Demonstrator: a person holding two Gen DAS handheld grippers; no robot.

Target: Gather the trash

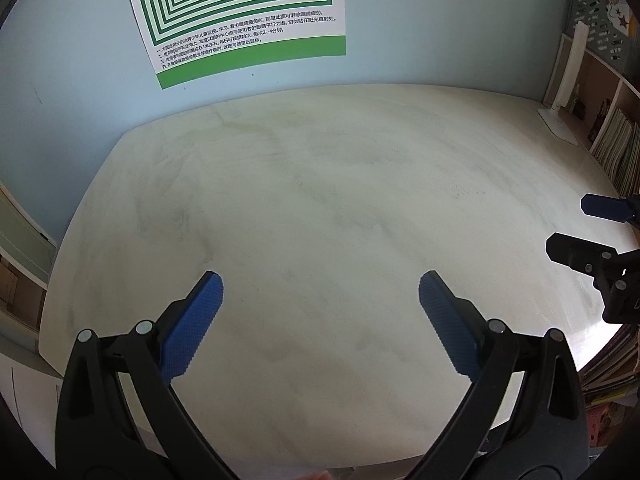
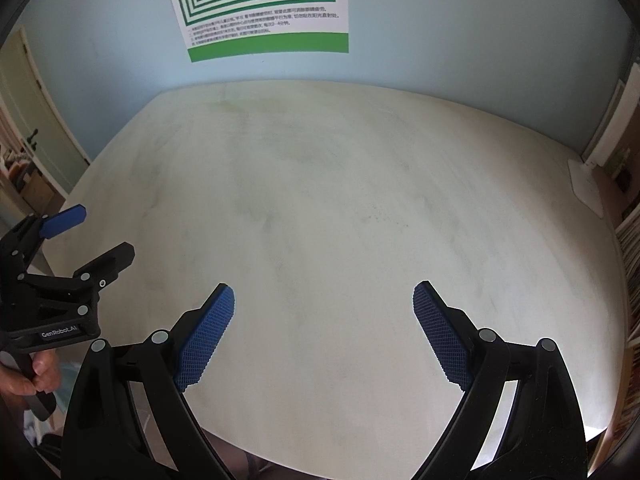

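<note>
- From the left wrist camera we see our left gripper (image 1: pixel 320 292) held above the near edge of the table (image 1: pixel 320 184), its blue pads (image 1: pixel 192 324) spread wide apart with nothing between them.
- At the right side of the table, in this same view, our right gripper (image 1: pixel 576 228) pokes in, its two fingers apart.
- On the wall behind the table hangs a poster (image 1: pixel 240 12) of green nested squares with lines of print below them.
- At the table's far right corner stands a white lamp base (image 1: pixel 558 122), and just beyond that edge of the table is a shelf of books (image 1: pixel 616 152).
- We cannot pick out any trash on the table from this camera.
- From the right wrist camera we see our right gripper (image 2: pixel 324 300) above the near edge of the table (image 2: pixel 340 184), pads (image 2: pixel 208 332) wide apart and holding nothing.
- Off the table's left edge our left gripper (image 2: pixel 100 236) shows, fingers apart, with a hand (image 2: pixel 32 372) on its handle.
- Left of the table, further back, is a pale green door (image 2: pixel 32 128).
- No trash shows on the table here either.
</note>
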